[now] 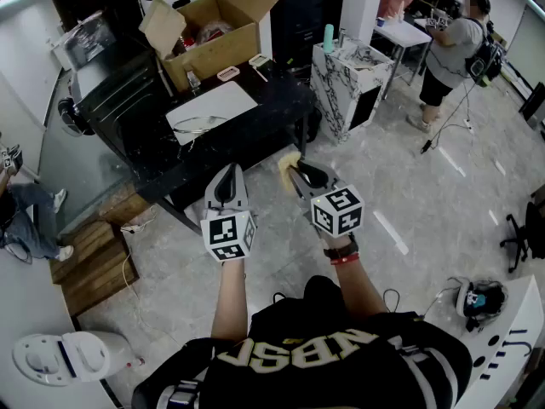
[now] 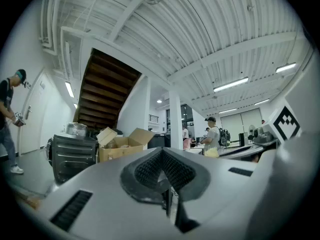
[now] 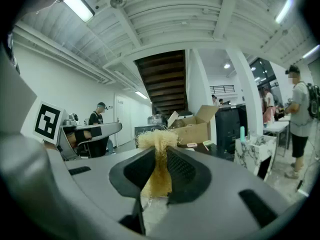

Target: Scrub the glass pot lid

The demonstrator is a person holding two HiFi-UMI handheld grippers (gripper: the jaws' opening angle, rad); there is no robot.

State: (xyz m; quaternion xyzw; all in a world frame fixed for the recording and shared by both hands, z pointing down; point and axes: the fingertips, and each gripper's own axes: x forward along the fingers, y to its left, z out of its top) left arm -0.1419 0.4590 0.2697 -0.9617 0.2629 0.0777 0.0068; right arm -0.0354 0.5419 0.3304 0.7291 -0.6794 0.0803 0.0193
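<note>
The glass pot lid (image 1: 201, 124) is seen on the worktop (image 1: 274, 100), well ahead of the closed, empty left hand-held gripper (image 1: 230, 172). The right hand-held gripper (image 1: 298, 172) is clamped on a scrubber (image 3: 159, 149).

Head view: a camera on the person's head looks steeply down over the grey left gripper (image 1: 230, 175) and grey right gripper (image 1: 298, 170) to a black rectangular table (image 1: 277, 100) farther off.

Left gripper view: set close behind its own jaws, tipped slightly upward, mostly showing white ribbed ceiling (image 2: 200, 34).

Right gripper view: close behind its jaws, roughly level, with a straw-yellow fibrous scrub pad (image 3: 159, 159) at near centre.

All three views share an open brown cardboard box (image 1: 217, 45), seen from the side in both gripper views.
</note>
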